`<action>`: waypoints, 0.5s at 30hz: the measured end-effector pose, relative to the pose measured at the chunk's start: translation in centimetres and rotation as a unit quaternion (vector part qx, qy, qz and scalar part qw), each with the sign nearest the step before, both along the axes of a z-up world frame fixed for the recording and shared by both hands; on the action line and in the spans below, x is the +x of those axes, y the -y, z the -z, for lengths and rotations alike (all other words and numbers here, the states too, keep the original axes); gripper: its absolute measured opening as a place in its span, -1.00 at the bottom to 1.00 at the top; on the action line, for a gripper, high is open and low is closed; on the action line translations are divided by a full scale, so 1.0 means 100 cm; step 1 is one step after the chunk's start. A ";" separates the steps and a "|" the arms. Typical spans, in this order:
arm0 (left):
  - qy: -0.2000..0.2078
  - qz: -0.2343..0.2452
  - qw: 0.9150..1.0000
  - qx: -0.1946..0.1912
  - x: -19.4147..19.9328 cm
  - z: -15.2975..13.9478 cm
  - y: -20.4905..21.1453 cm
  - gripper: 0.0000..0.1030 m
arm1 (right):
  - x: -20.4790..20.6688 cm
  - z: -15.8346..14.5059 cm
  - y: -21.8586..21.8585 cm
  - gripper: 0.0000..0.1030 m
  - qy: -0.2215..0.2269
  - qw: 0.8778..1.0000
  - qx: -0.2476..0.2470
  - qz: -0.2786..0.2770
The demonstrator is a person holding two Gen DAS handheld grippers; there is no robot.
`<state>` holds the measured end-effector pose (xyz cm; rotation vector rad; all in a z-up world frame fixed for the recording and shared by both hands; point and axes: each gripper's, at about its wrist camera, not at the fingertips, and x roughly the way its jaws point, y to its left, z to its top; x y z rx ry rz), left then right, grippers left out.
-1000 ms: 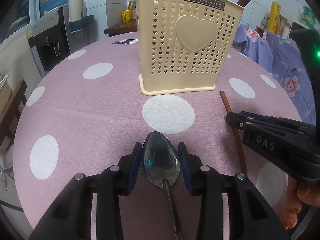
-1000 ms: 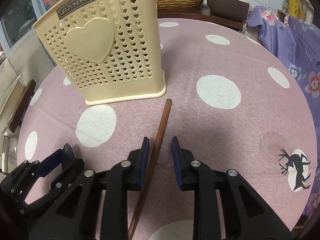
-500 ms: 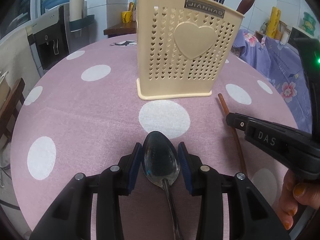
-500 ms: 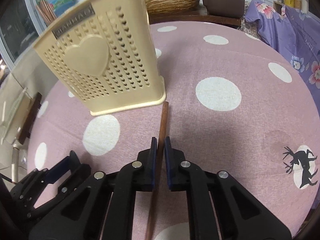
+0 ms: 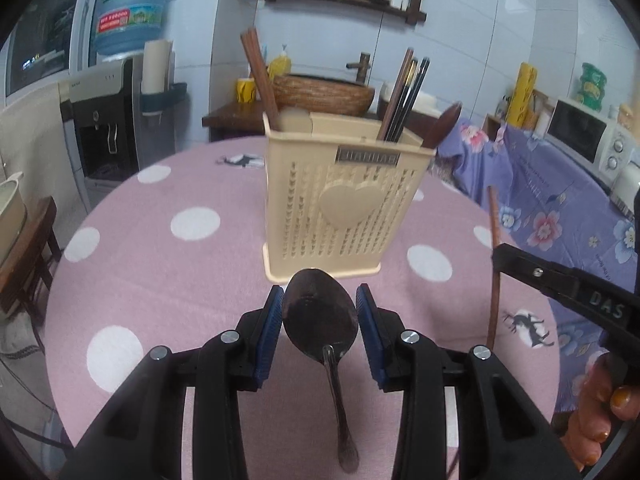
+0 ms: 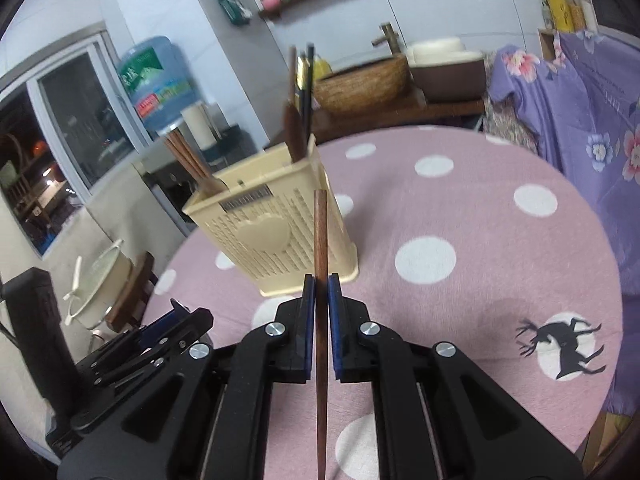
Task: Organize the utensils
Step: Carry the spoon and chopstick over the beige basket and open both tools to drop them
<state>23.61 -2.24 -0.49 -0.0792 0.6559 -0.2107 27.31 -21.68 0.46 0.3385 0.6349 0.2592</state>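
In the left wrist view, the left claw [image 5: 320,312] grips a metal spoon [image 5: 320,316] by the sides of its bowl, handle trailing toward 6 o'clock above the surface [image 5: 160,264]. The cream utensil holder [image 5: 340,208] stands at 12 o'clock, just beyond the spoon tip. A bowl-edge grip looks shaky, and the spoon could twist or slip out while tipped. Chopsticks [image 5: 404,92] and a wooden spoon [image 5: 440,126] already crowd the holder's right compartment. In the right wrist view, the right claw [image 6: 321,292] is clamped narrow on a brown chopstick [image 6: 320,248] pointing to 12 o'clock, in front of the holder's right edge. The left claw sits at 8 o'clock, so the two could collide converging on the holder, or knock it over.
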 end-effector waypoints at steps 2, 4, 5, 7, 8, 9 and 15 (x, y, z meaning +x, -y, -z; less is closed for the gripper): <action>0.014 0.001 1.000 0.002 -0.001 -0.009 0.001 -0.27 | -0.009 -0.015 0.003 -0.85 0.024 1.000 0.001 -0.005; 0.022 0.002 1.000 0.003 -0.002 -0.014 0.002 -0.27 | -0.015 -0.026 0.005 -0.86 0.040 0.999 0.002 -0.012; 0.025 0.003 1.000 0.002 -0.002 -0.015 0.001 -0.27 | -0.017 -0.031 0.005 -0.86 0.048 0.999 0.000 -0.015; 0.026 0.003 1.000 0.003 -0.001 -0.016 0.002 -0.28 | -0.021 -0.036 0.003 -0.86 0.053 0.998 -0.007 -0.018; 0.027 0.003 1.000 0.004 0.001 -0.015 0.004 -0.28 | -0.020 -0.037 0.002 -0.86 0.053 0.998 -0.010 -0.020; 0.026 0.003 1.000 0.004 0.001 -0.015 0.003 -0.28 | -0.020 -0.038 0.001 -0.86 0.054 0.998 -0.012 -0.022; 0.028 0.002 1.000 0.004 0.000 -0.016 0.003 -0.28 | -0.023 -0.038 -0.002 -0.86 0.054 0.998 -0.019 -0.026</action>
